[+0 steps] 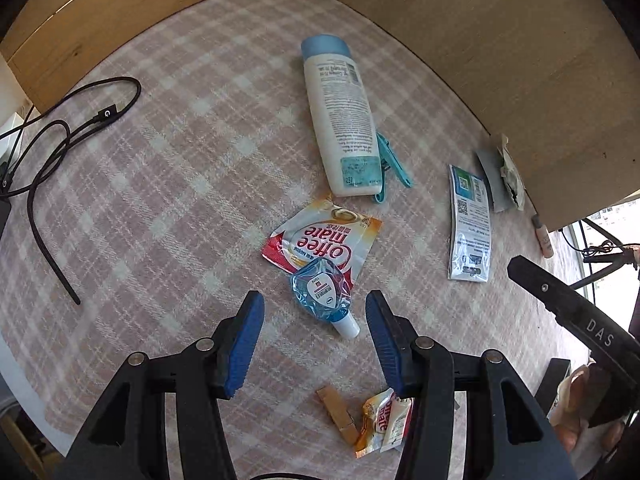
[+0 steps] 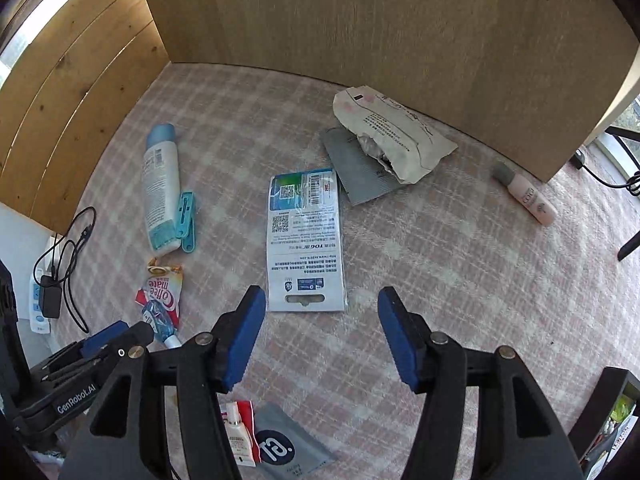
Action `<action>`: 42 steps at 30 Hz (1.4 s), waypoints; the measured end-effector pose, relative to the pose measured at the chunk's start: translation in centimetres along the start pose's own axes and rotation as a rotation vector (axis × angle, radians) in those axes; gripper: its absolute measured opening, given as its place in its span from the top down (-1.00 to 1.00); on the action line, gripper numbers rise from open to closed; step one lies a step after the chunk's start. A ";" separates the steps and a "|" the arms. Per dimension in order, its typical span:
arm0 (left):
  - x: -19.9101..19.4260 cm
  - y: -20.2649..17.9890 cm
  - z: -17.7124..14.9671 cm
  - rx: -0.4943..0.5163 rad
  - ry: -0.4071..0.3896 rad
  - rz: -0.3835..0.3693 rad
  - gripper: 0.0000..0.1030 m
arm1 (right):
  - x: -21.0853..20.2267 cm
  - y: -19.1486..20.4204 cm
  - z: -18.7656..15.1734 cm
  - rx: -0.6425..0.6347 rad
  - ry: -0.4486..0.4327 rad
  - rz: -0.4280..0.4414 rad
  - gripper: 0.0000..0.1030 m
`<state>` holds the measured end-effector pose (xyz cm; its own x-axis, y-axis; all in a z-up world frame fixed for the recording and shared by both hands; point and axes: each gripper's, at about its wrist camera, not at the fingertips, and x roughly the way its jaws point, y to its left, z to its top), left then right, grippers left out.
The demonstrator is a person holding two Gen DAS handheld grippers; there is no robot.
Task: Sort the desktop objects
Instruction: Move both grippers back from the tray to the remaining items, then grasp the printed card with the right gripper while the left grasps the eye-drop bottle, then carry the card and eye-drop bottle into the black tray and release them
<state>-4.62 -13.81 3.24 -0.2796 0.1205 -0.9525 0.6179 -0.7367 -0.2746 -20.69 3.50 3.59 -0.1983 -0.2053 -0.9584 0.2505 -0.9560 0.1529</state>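
two grippers: both point steeply down over the pink-and-white checked tablecloth [image 1: 168, 208], each with black arms and blue pads.
left gripper [image 1: 315, 312]: jaws stand wide, nothing pressed; the small clear blue squeeze bottle with a white cap [image 1: 324, 296] lies between the fingertips on the cloth, its far end resting on the red-and-white torn coffee-creamer sachet [image 1: 320, 242].
right gripper [image 2: 322, 308]: jaws wide and empty; the near end of the flat white-and-blue printed retail pack [image 2: 306, 240] lies just beyond the tips.
far left: white lotion bottle with a pale blue cap [image 1: 340, 120] lying flat, touching a teal plastic clothes peg [image 1: 394, 164].
far right: crumpled white paper bag [image 2: 394, 136] over a grey card [image 2: 356, 168], and well apart, a small pink tube [image 2: 528, 196].
near: wooden clothes peg [image 1: 338, 414] beside a second small sachet [image 1: 384, 420].
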 end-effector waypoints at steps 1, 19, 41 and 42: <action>0.3 -0.1 -0.1 -0.003 0.003 0.005 0.04 | 0.4 0.0 0.3 0.000 0.004 -0.001 -0.12; 2.4 -1.3 -1.0 0.013 0.007 0.073 0.23 | 4.1 2.0 2.5 -0.030 0.049 -0.002 -0.12; 2.4 -0.6 -4.0 0.057 0.004 0.074 0.33 | 4.9 1.6 1.2 -0.065 0.073 -0.061 -0.05; 2.3 -0.5 -4.1 0.054 0.006 0.073 0.33 | 4.8 1.4 1.0 -0.058 0.073 -0.059 -0.04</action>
<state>-2.54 -10.44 0.61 -0.2311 0.0691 -0.9705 0.5961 -0.7783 -0.1973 -22.27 0.95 -0.56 -0.1454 -0.1315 -0.9806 0.2951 -0.9518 0.0839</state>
